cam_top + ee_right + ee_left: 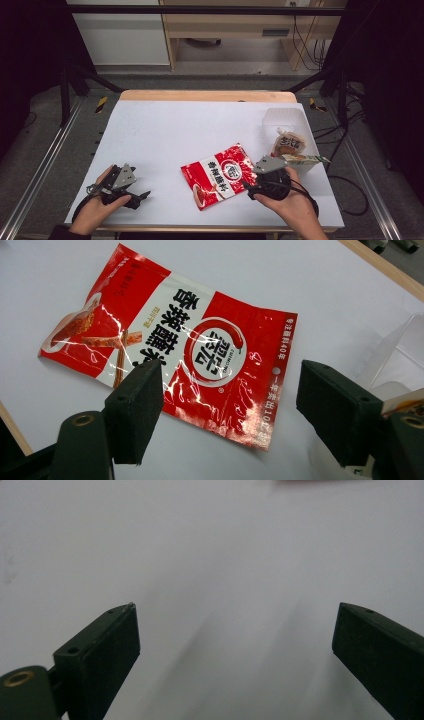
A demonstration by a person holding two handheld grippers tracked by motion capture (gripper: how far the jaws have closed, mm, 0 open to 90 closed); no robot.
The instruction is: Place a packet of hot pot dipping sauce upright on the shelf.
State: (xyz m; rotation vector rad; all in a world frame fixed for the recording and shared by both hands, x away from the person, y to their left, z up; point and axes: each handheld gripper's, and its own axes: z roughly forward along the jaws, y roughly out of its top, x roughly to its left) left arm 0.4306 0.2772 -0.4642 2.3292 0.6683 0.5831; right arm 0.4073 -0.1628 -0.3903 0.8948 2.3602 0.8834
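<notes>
A red sauce packet [220, 176] lies flat on the white bench [165, 130], just left of the right gripper [251, 186], whose jaws stand apart and empty above the packet's edge. The left gripper [141, 196] rests low near the bench's front left, well apart from it, also spread with nothing between its jaws. The packet looks light, floppy and glossy, likely slippery; pinching a sealed edge seems safest. Its long axis runs diagonally, from front-left to back-right. A clear tub [289, 119] holding other snacks sits at the right.

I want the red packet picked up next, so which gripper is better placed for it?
Probably the right gripper. It sits open beside the red packet, whose edge lies between its jaws in the right gripper view. The left gripper is open too but farther off, over bare table.
</notes>
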